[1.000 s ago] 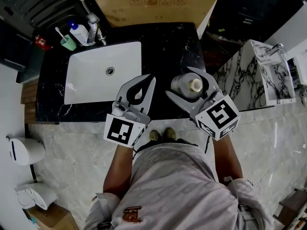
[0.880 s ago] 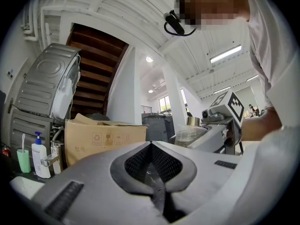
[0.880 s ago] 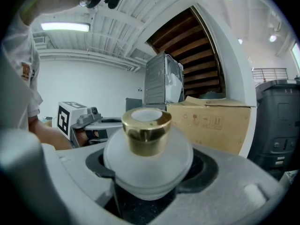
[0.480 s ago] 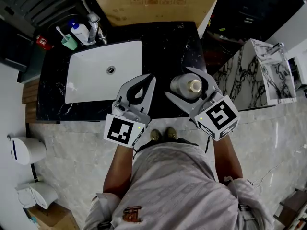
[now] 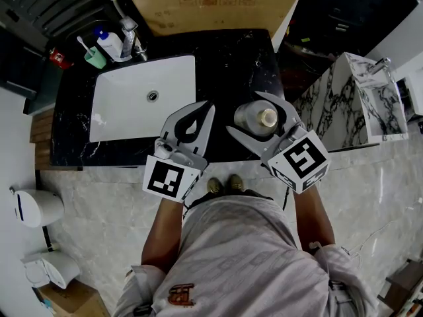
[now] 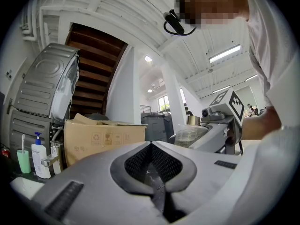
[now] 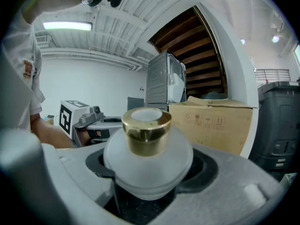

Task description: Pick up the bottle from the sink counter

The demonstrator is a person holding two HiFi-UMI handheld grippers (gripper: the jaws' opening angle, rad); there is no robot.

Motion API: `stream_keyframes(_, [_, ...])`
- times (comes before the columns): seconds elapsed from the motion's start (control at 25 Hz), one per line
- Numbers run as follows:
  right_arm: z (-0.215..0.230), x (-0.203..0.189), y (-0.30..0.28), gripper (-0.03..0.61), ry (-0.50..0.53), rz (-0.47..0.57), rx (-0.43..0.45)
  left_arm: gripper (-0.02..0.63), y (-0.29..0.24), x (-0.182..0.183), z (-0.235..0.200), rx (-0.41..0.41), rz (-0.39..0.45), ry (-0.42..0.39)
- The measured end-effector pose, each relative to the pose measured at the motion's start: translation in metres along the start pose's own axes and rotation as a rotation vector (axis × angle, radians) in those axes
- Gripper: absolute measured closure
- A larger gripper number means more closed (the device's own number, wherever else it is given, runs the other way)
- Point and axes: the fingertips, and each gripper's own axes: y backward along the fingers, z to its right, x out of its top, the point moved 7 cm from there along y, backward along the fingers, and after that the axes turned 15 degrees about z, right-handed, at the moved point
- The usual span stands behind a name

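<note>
The frosted bottle (image 5: 253, 117), gold cap (image 7: 146, 130) uppermost, sits upright between the jaws of the right tool (image 5: 250, 115), which pinch its body from both sides. It is over the black tabletop (image 5: 231, 58), right of the white sink (image 5: 125, 114); whether it touches the surface cannot be confirmed. The left tool (image 5: 202, 108), jaws pressed together on nothing, hangs just beside it.

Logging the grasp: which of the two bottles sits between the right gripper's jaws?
The frosted bottle with the gold cap, right of the sink; the white pump bottle with the blue top stands far off by the faucet.
</note>
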Motion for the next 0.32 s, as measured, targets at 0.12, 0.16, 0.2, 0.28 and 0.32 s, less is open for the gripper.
stream_keyframes(0.12, [-0.0013, 0.0021, -0.0011, 0.239, 0.008, 0.003, 0.004, 0.614, 0.0012, 0.0006, -0.001, 0.0, 0.001, -0.001])
stream_keyframes(0.16, [-0.0017, 0.002, -0.001, 0.239, 0.009, 0.003, 0.004, 0.614, 0.0013, 0.0012, -0.0009, -0.002, 0.004, -0.003])
stream_keyframes(0.2, [-0.0021, 0.0017, -0.0007, 0.239, 0.009, 0.003, 0.004, 0.614, 0.001, 0.0019, -0.0005, -0.004, 0.011, -0.005])
stream_keyframes(0.28, [-0.0027, 0.0, 0.0002, 0.239, 0.006, 0.001, 0.002, 0.614, 0.0013, 0.0022, 0.0004, -0.004, 0.018, -0.005])
stream_keyframes(0.32, [-0.003, -0.001, 0.0007, 0.239, 0.004, -0.001, 0.002, 0.614, 0.0017, 0.002, 0.0009, -0.004, 0.019, -0.005])
